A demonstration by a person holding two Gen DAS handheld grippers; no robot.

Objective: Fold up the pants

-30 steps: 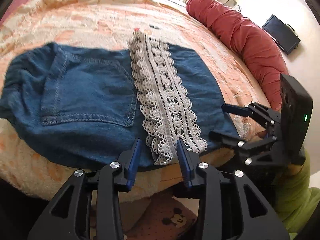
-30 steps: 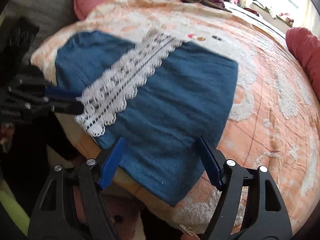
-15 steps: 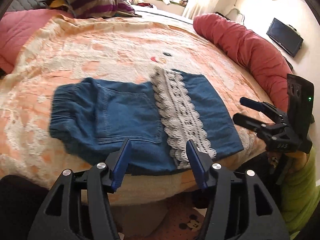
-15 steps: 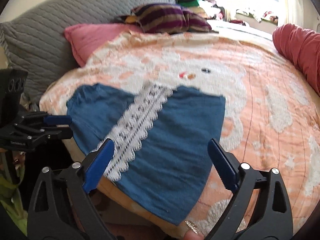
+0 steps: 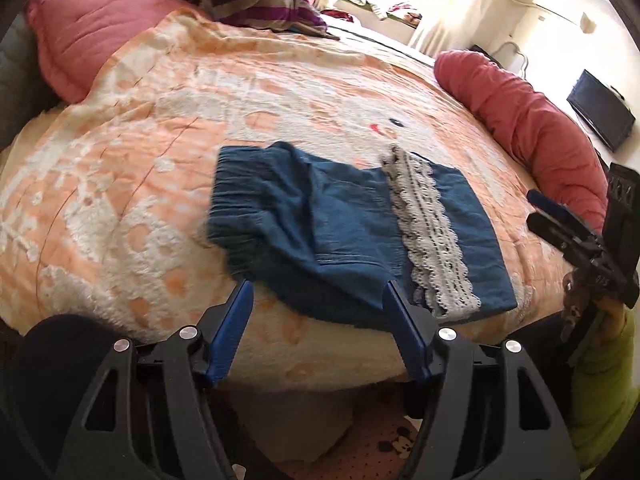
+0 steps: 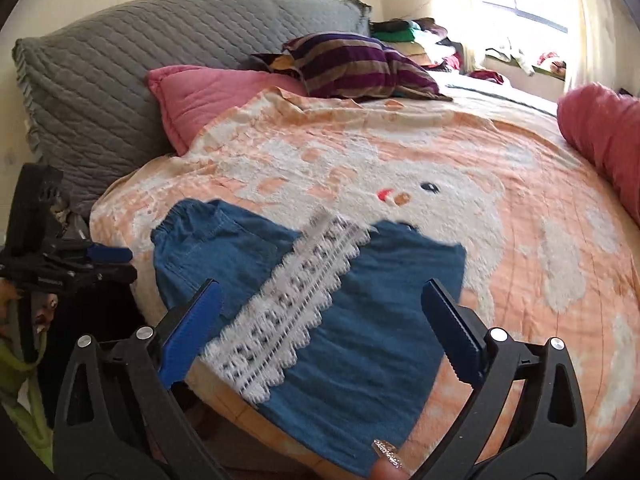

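The left gripper and the right gripper are both opening, holding nothing. The pants lie folded near the blanket's front edge, lace trim on top. Best now: back away without snagging that lace.

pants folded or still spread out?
Folded: the denim pants lie as one compact rectangle, lace hem doubled across the top.

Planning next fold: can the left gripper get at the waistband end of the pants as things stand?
Probably yes. The left gripper, jaws opening and empty, hangs just off the bed edge; the elastic waistband lies flat on the blanket with nothing between.
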